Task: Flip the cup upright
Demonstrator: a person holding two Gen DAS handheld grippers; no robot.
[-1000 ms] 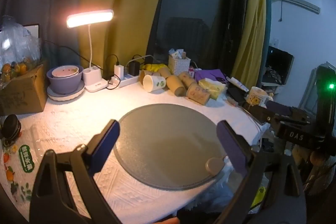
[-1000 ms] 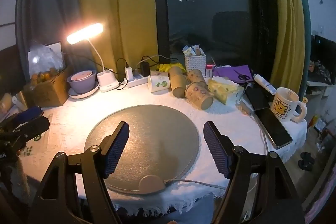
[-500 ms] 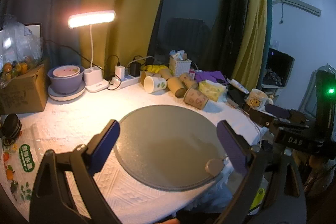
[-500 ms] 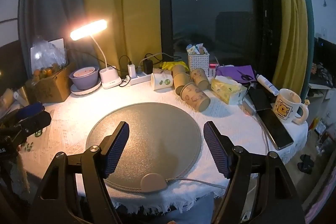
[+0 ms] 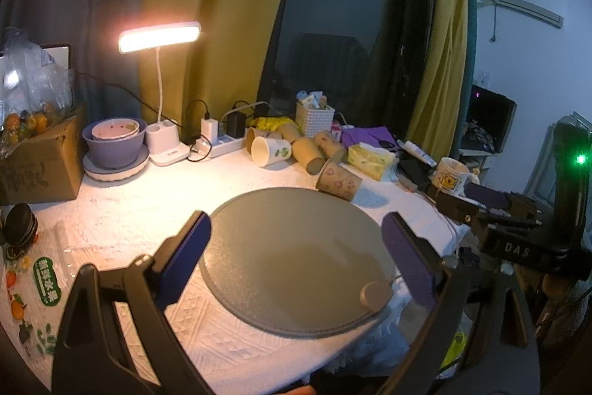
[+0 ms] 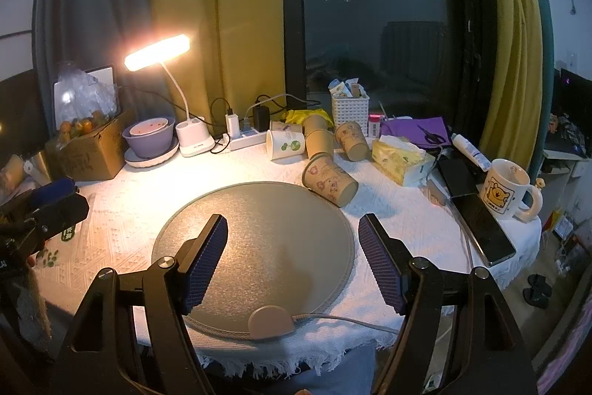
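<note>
Grippers first: we see the left gripper point(image 5: 296, 247) held low at the near edge of the table point(image 5: 122, 206), tipped slightly down, its fingers point(image 5: 185, 258) spread wide over the round mat point(image 5: 292, 258) with nothing between them. We see the right gripper point(image 6: 292, 254) in the same pose from the other side, level above the mat point(image 6: 259, 221), jaws wide apart and holding nothing. We find the cup point(image 6: 329, 181) lying on its side just past the mat's far right edge, touching the rim, its mouth turned left toward the lamp point(image 6: 157, 52). In the left view that cup point(image 5: 338, 181) lies beyond both fingers, well apart from them. More cups point(image 6: 318, 136) lie tipped over behind it, near a white basket point(image 6: 349, 110)
</note>
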